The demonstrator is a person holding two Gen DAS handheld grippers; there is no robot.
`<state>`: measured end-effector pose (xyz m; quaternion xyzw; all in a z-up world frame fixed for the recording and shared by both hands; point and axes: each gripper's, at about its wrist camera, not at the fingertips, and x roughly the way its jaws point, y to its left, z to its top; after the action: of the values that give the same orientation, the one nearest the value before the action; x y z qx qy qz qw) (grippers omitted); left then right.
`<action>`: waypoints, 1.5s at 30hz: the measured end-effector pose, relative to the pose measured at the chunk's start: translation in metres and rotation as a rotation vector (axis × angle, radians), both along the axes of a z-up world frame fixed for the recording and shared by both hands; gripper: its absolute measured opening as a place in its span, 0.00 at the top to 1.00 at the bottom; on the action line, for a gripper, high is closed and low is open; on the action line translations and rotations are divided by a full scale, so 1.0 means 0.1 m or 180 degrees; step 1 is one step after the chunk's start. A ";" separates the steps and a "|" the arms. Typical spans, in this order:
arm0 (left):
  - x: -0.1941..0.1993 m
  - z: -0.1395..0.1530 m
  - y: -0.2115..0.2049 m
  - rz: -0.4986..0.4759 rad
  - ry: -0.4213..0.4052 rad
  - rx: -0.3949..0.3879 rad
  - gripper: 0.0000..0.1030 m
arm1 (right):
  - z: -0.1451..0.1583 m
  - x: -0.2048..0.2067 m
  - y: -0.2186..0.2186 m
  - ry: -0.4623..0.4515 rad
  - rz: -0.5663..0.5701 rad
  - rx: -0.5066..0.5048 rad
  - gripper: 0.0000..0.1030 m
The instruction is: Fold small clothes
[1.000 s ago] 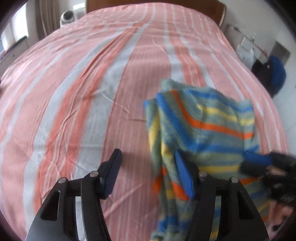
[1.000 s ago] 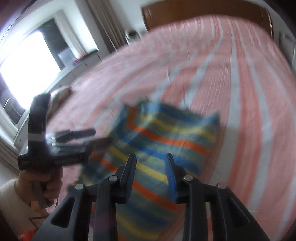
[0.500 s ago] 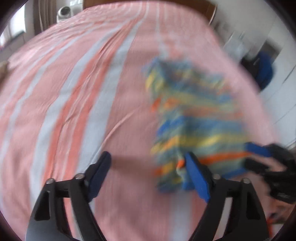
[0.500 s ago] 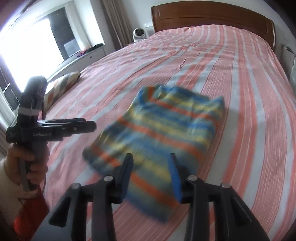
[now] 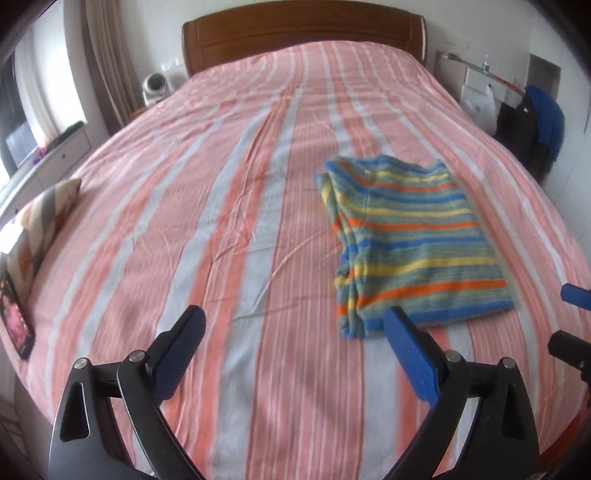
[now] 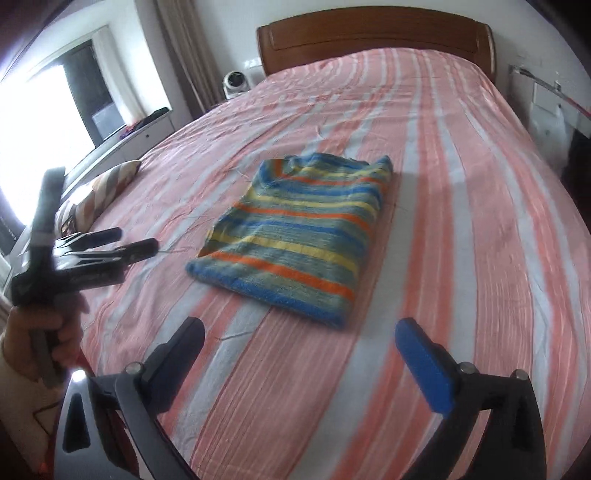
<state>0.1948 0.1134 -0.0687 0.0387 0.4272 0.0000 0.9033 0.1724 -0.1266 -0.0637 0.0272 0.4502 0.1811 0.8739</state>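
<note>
Sweater (image 5: pixel 413 240), striped blue, yellow, orange and grey-green, lies folded into a neat rectangle on the bed (image 5: pixel 229 206), over the pink and white striped bedspread. From my left wrist camera it sits toward 1 o'clock, near the bed's right edge; from my right wrist camera it lies at about 11 o'clock, nearly straight ahead. My left tool (image 5: pixel 295 343) has its 2 blue-padded jaws spread wide with nothing between them, hanging over the bedspread just short of the sweater's near left corner. My right tool (image 6: pixel 299 350) is likewise spread wide and holds nothing, near the sweater's closest edge but apart from it. A striped cushion (image 5: pixel 44 214) rests at 9 o'clock by the bed's left edge, and the wooden headboard (image 5: pixel 303 33) stands at 12 o'clock.
</note>
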 end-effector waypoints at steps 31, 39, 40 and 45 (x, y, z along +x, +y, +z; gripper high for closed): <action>1.53 -0.75 -0.27 -0.0485 0.0627 -0.0747 0.47 | -0.77 1.79 -0.08 0.0489 -0.0376 0.0723 0.54; 1.32 -0.43 -0.31 -0.0404 0.0340 -0.0785 0.82 | -0.54 1.43 0.79 -0.0531 0.0036 -0.1237 0.77; 1.28 -0.34 -0.27 -0.0415 0.0289 -0.0834 0.83 | -0.49 1.40 0.79 -0.0608 0.0041 -0.1212 0.77; 1.12 0.12 -0.19 -0.0472 -0.0033 -0.0759 0.83 | -0.07 1.31 0.79 -0.0941 -0.0005 -0.0919 0.78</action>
<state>0.3072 0.0944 -0.0565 -0.0375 0.4155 -0.1173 0.9012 0.3037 -0.0481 -0.0703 -0.1249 0.3383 0.1160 0.9255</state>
